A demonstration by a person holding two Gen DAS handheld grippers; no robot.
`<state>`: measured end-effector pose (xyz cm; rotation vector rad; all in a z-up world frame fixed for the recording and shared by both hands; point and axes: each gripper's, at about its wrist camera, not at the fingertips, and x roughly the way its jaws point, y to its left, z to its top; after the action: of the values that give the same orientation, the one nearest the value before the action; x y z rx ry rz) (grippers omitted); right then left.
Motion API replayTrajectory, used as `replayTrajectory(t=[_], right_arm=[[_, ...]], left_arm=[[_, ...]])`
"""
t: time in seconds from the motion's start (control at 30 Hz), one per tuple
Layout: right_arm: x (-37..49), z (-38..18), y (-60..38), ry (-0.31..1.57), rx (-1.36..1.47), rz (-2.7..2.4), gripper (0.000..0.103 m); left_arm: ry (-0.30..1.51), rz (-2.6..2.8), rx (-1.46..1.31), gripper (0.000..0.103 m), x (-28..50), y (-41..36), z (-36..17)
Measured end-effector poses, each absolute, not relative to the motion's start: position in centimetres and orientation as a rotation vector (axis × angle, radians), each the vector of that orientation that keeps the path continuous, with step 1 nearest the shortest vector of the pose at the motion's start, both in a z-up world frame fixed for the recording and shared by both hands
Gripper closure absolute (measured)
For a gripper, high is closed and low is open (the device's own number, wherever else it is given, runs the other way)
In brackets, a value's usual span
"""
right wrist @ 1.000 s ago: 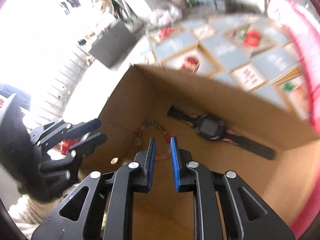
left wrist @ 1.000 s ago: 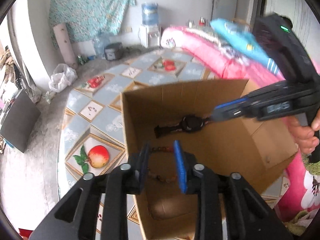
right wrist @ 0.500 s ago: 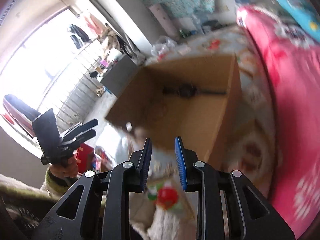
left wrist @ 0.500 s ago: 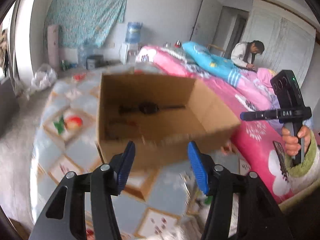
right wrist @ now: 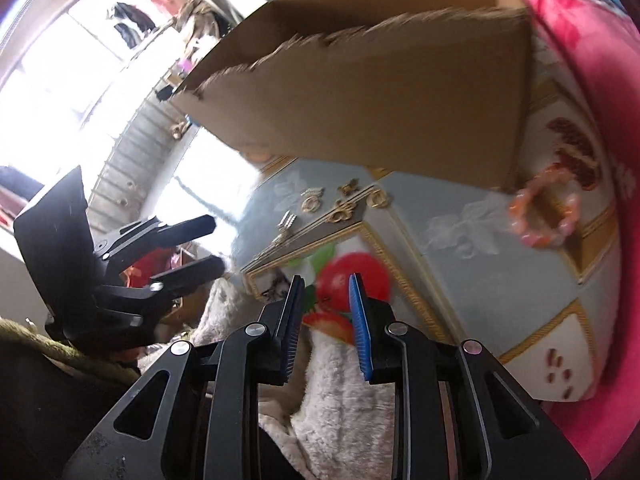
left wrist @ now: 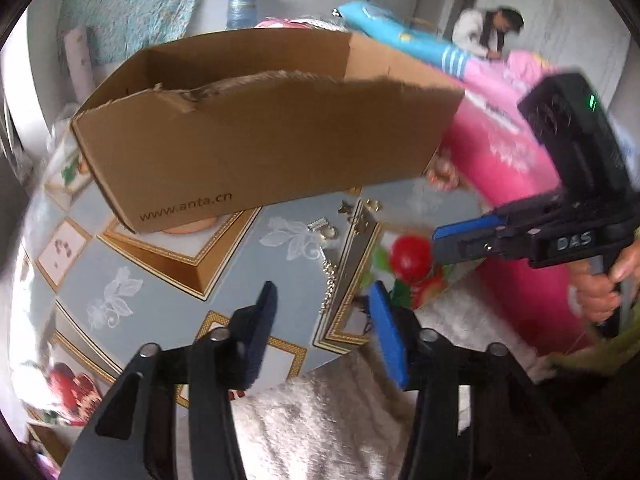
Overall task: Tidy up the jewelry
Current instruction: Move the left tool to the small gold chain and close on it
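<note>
A brown cardboard box (left wrist: 256, 140) stands on the round patterned table (left wrist: 160, 272); its inside is hidden from here. In front of it lie small gold and silver jewelry pieces (left wrist: 352, 216) and a silver chain (left wrist: 330, 280). In the right wrist view the box (right wrist: 380, 100), the small pieces (right wrist: 340, 200) and an orange bead bracelet (right wrist: 544, 212) show. My left gripper (left wrist: 322, 332) is open and empty, low at the table's near edge. My right gripper (right wrist: 324, 320) is open and empty, also at the near edge; it shows in the left wrist view (left wrist: 472, 236).
A pink bedspread (left wrist: 512, 152) borders the table on the right, with a person (left wrist: 488, 32) sitting beyond. A white fluffy cloth (left wrist: 340, 408) lies under both grippers. A water dispenser bottle (left wrist: 242, 6) stands by the far wall.
Both grippers have pulled back out of the box and dropped low to the table's near edge. The watch and bead string inside the box are no longer visible. The left jaws opened wider.
</note>
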<state>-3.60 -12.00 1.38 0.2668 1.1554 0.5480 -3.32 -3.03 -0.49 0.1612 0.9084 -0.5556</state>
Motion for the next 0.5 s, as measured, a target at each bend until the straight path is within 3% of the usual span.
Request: replayTrajectory(t=[0.17,0.43,0.5], right_arm=[[-2.8,1.0,-11.3,1.148,0.288,0.55,0.079],[-2.8,0.0,-11.9,1.152,0.298,0.529,0.079],[-2.8,0.0,-11.9,1.153,0.304,0.528,0.079]], left_arm=[[0.931,-0.544,0.208,0.073,-2.2,-4.3,-1.7],[0.968,-0.527,0.252,0.082,-0.9,-5.3,-3.0],[0.963,-0.518,0.264,0.09,-0.8,-5.4,-3.0]])
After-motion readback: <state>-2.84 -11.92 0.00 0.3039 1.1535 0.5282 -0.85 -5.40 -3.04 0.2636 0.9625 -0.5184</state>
